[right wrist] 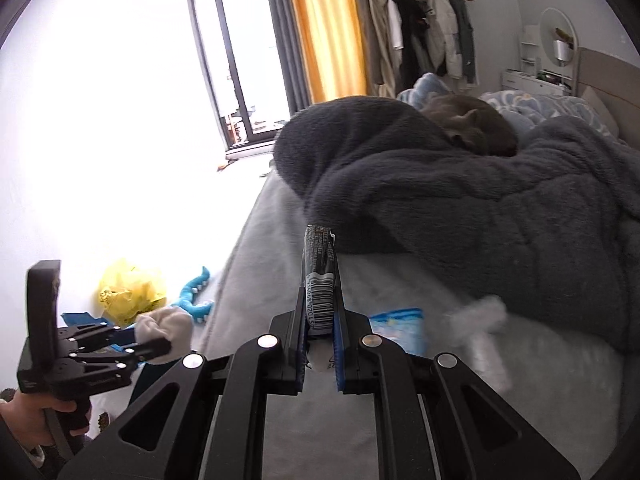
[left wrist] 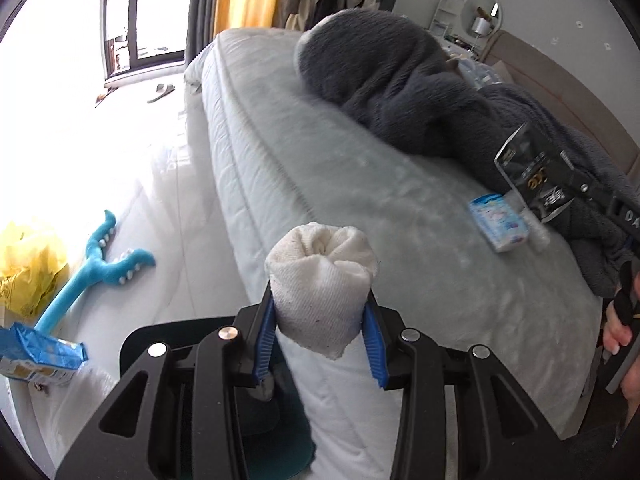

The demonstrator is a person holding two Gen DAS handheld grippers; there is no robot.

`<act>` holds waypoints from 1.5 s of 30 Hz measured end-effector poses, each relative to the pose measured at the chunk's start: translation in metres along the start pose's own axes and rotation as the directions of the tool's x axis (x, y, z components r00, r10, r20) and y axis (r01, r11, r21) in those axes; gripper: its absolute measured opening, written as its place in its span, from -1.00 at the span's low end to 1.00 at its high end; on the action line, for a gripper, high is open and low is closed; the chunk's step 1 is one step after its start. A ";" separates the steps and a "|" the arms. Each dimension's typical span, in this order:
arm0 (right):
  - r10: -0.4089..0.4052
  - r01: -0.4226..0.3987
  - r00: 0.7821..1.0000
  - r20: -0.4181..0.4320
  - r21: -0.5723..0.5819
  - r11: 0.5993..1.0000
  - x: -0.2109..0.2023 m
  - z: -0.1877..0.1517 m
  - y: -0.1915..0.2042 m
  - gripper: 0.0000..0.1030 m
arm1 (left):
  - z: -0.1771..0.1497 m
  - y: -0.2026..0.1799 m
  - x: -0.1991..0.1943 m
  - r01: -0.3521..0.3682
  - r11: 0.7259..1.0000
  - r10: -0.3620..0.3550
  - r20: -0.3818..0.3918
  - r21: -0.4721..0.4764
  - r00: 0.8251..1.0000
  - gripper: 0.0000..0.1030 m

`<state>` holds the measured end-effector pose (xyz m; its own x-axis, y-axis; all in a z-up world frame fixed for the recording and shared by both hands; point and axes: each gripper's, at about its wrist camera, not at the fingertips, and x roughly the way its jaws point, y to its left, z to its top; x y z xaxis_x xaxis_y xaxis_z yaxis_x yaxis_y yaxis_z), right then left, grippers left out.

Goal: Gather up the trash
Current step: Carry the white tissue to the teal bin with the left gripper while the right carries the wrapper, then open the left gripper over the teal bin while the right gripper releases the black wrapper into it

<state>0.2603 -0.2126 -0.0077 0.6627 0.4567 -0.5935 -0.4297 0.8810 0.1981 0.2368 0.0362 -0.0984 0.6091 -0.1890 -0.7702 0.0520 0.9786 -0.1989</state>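
Note:
My left gripper [left wrist: 320,336] is shut on a rolled white sock [left wrist: 322,284], held above the bed's near edge; it also shows in the right wrist view [right wrist: 168,334]. My right gripper [right wrist: 320,344] is shut on a dark snack wrapper [right wrist: 320,276] with a barcode, held upright over the bed; the wrapper also shows at the right of the left wrist view [left wrist: 536,176]. A small blue-and-white tissue pack [left wrist: 498,222] lies on the bed, also in the right wrist view [right wrist: 398,328]. A crumpled white scrap [right wrist: 478,316] lies beside it.
A grey fluffy blanket [right wrist: 460,200] covers the far bed, with a grey cat [right wrist: 472,124] on it. On the floor lie a yellow plastic bag [left wrist: 28,268], a blue plush toy [left wrist: 92,272] and a blue snack packet [left wrist: 40,356]. A window and curtains are behind.

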 end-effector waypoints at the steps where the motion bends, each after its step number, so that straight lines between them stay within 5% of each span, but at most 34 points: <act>1: 0.015 -0.015 1.000 0.001 -0.001 1.000 0.001 0.000 0.006 -0.79 | -0.002 0.005 0.002 -0.008 1.000 0.008 -0.014 -0.005 1.000 -0.19; 11: 0.158 -0.161 0.986 -0.053 -0.059 0.985 0.030 0.000 0.079 -0.79 | -0.032 0.053 0.022 -0.061 0.997 0.051 -0.178 -0.051 0.983 -0.18; 23: 0.239 -0.261 0.954 -0.183 -0.108 0.959 0.071 -0.014 0.160 -0.79 | -0.080 0.100 0.044 -0.104 0.992 0.072 -0.360 -0.070 0.930 -0.18; 35: 0.283 -0.334 0.891 -0.354 -0.091 0.938 0.121 -0.035 0.212 -0.79 | -0.107 0.140 0.048 -0.100 0.984 0.018 -0.481 -0.146 0.876 -0.10; 37: 0.285 -0.339 0.880 -0.380 -0.084 0.937 0.129 -0.042 0.219 -0.79 | -0.109 0.143 0.047 -0.099 0.984 0.014 -0.491 -0.148 0.871 0.06; 42: 0.274 -0.345 0.854 -0.442 -0.086 0.935 0.150 -0.056 0.234 -0.79 | -0.112 0.153 0.040 -0.096 0.982 0.004 -0.487 -0.162 0.873 0.41; 45: 0.271 -0.349 0.835 -0.479 -0.081 0.934 0.162 -0.064 0.240 -0.79 | -0.109 0.158 0.032 -0.095 0.981 0.007 -0.462 -0.168 0.887 0.44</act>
<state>0.2245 0.0651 -0.1061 0.1433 0.5605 -0.8156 -0.6823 0.6529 0.3289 0.1788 0.1760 -0.2207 0.1749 -0.1984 -0.9644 -0.1402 0.9645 -0.2239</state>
